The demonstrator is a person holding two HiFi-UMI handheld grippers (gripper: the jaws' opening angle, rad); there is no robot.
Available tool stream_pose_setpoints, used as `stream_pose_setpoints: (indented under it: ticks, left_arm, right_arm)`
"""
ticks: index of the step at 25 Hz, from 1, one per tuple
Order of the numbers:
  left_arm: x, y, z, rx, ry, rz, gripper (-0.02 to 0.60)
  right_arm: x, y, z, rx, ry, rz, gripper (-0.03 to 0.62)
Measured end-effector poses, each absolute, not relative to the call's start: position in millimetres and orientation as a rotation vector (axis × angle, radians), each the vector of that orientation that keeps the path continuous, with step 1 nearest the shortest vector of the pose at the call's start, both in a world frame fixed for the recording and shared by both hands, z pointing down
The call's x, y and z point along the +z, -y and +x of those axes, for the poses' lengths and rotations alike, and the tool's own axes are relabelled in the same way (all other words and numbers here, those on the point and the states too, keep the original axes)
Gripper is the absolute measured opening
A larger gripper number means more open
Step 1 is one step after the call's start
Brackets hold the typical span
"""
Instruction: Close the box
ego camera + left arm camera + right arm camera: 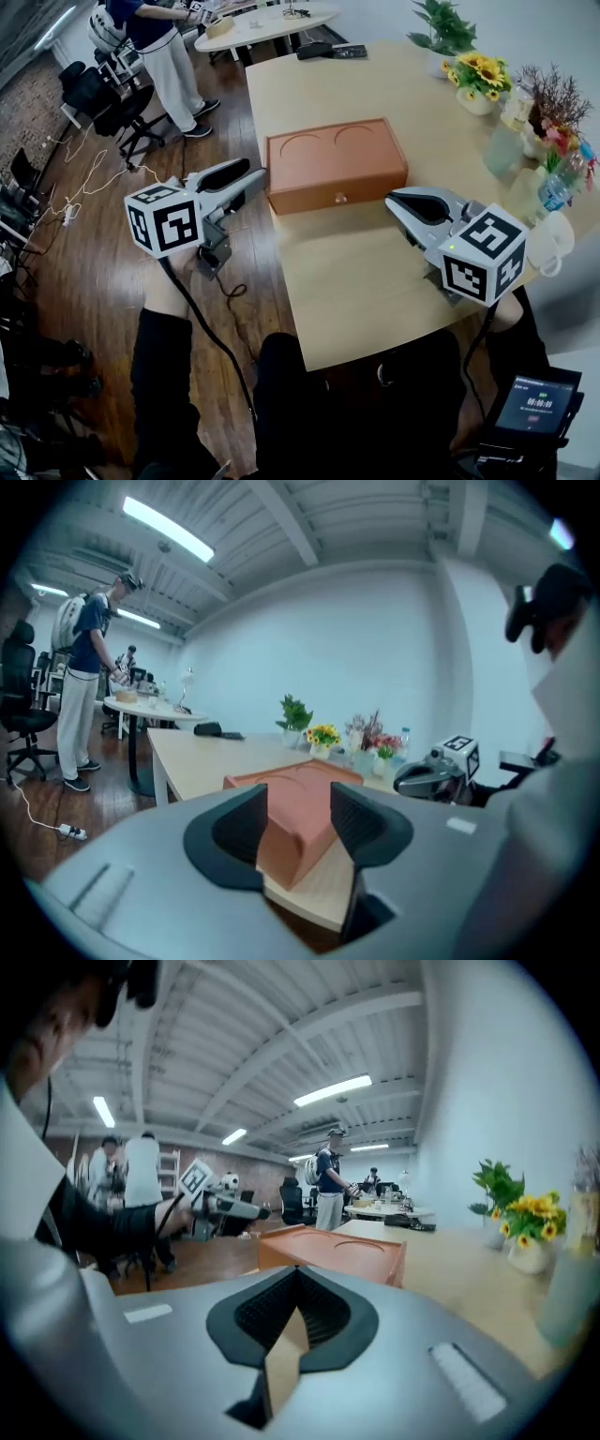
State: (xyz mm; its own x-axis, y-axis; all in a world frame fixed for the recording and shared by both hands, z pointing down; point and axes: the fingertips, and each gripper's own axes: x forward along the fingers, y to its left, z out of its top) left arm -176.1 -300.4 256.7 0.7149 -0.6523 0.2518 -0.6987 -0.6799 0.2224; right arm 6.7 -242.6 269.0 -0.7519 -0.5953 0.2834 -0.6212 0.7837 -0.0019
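One box (336,164), left gripper (255,180) fingers (239,829) parted, right gripper (396,200) clenched, sunflowers (480,67), perhaps bottle (561,185) beyond

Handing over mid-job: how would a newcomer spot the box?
Find the long wooden table. The box lies near its left edge, apart from the flowers at the right. It alone is orange-brown: oblong, two half-circle grooves on top, a small knob in front.

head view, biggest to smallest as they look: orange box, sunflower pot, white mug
1. orange-brown rectangular box, clearly largest.
2-3. white pot of yellow sunflowers and white ceramic mug look alike; the mug is nearer the camera, so unranked.
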Motion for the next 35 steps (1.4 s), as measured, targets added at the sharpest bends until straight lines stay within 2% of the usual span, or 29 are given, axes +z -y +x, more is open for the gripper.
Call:
stream_pose_setpoints:
  ticks: [4,8,14,35]
  left_arm:
    - [212.4,244.0,-169.3,-0.211,1.119,2.697,0.193]
    - [201.6,194.1,-135.1,-0.341,1.082,2.730,0.193]
    - [213.7,148.6,-98.8,-0.262,1.085,2.794,0.192]
    - [239.2,152.9,-90.0,-0.101,1.098,2.795,0.192]
  right_arm:
    - [240.7,229.0,12.9,0.359,2.935,0.936,0.000]
    - [228.6,211.6,9.2,0.408,3.055,0.898,0.002]
    - [227.5,184.4,3.3,0.385,3.112,0.834,0.000]
    - [243.8,170.5,-13.9,0.267,3.039,0.793,0.000]
